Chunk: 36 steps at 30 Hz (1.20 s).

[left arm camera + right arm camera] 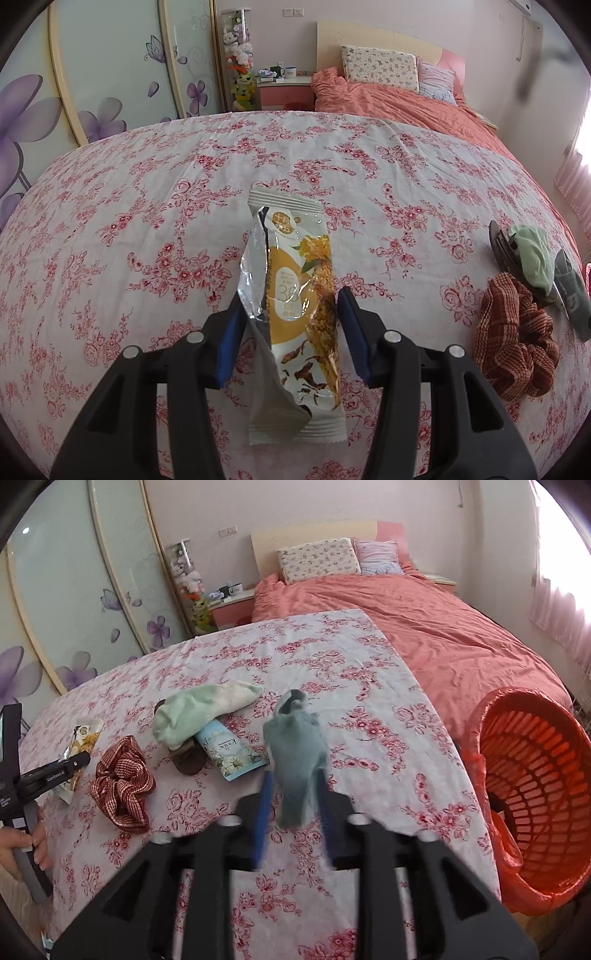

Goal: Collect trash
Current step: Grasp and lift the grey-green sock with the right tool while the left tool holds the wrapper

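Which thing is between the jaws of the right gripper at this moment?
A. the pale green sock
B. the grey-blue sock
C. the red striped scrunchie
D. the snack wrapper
B: in the right wrist view the right gripper has its blue jaws closed on the grey-blue sock, which hangs lifted above the floral cloth.
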Motion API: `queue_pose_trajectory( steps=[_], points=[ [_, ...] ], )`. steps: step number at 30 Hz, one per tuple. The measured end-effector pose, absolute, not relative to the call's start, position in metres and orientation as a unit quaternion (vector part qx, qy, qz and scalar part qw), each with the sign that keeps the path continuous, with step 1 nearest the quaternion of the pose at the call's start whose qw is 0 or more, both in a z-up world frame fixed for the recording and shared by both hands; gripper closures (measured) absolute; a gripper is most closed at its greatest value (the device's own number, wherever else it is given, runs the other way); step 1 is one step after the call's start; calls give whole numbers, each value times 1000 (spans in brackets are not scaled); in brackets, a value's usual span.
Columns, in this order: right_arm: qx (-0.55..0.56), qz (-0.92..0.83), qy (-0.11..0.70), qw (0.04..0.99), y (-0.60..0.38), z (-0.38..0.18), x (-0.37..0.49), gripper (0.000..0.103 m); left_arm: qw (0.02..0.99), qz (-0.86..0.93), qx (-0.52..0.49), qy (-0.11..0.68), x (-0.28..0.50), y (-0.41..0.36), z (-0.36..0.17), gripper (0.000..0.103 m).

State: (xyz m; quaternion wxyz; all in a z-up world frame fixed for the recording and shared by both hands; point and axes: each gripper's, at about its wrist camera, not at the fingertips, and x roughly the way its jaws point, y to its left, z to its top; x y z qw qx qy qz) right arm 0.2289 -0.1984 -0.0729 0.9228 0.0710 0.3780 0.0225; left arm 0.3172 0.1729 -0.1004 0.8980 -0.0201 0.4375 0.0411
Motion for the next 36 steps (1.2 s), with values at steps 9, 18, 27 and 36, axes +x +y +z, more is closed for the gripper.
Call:
queue_pose_trajectory(
  steps=[9,18,27,36],
  points=[
    [64,-5,399,915,-194,-86,261,50,898,41,-20,438,317,173,-100,53],
    [55,-11,415,908,-193,-94,262,65,898,39,-24,437,318,173,-100,52],
    [80,0,412,908,-201,-94,261,65,898,38,-27,438,317,175,-101,47],
    [75,-3,413,908,-198,-94,262,65,898,37,-31,437,316,175,-101,46]
  ],
)
